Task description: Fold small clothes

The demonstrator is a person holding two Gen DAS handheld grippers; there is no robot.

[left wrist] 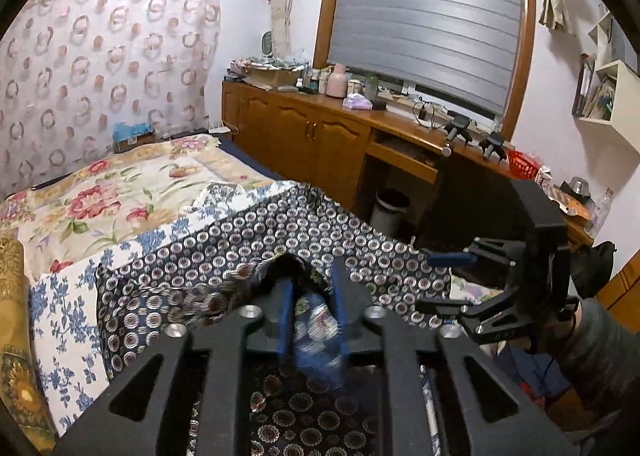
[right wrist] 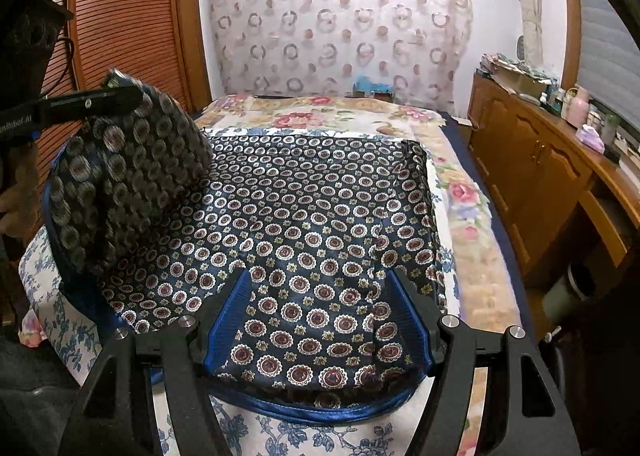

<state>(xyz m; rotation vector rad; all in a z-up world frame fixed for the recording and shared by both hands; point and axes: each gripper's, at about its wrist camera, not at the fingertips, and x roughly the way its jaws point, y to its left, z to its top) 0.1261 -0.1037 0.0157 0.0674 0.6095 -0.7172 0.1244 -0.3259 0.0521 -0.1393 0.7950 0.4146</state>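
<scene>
Left tool (left wrist: pixel 310 310): jaws standing narrow, a bunched fold of the dark medallion-print garment (right wrist: pixel 304 224) sitting between the blue fingers (left wrist: pixel 285 316). Cloth there is blurred, so whether the pads are actually pressing on it cannot be told. In the right wrist view the same tool is showing at upper left of the frame (right wrist: pixel 120 90), with a flap of the garment hanging from its tip, lifted clear of the rest and curling over the left part of the cloth.

Right tool (right wrist: pixel 320 310): jaws standing wide, blue fingers (right wrist: pixel 230 316) either side of the garment's near edge at lower centre of the frame, nothing pinched between them. In the left wrist view it is sitting at right of the frame (left wrist: pixel 448 280), held by a gloved hand (left wrist: pixel 592 268) with a grey sleeve below.

Garment is lying spread across the bed (right wrist: pixel 472 240), centre of frame, on a blue-and-white floral sheet (right wrist: pixel 60 320); its blue satin hem is running along the near edge. Floral bedspread (left wrist: pixel 100 200) is lying further up the bed.

Wooden counter (left wrist: pixel 304 124) with cabinets is running along the right side of the bed, cluttered with bottles. Patterned curtain (right wrist: pixel 340 24) is hanging behind the bed head.
</scene>
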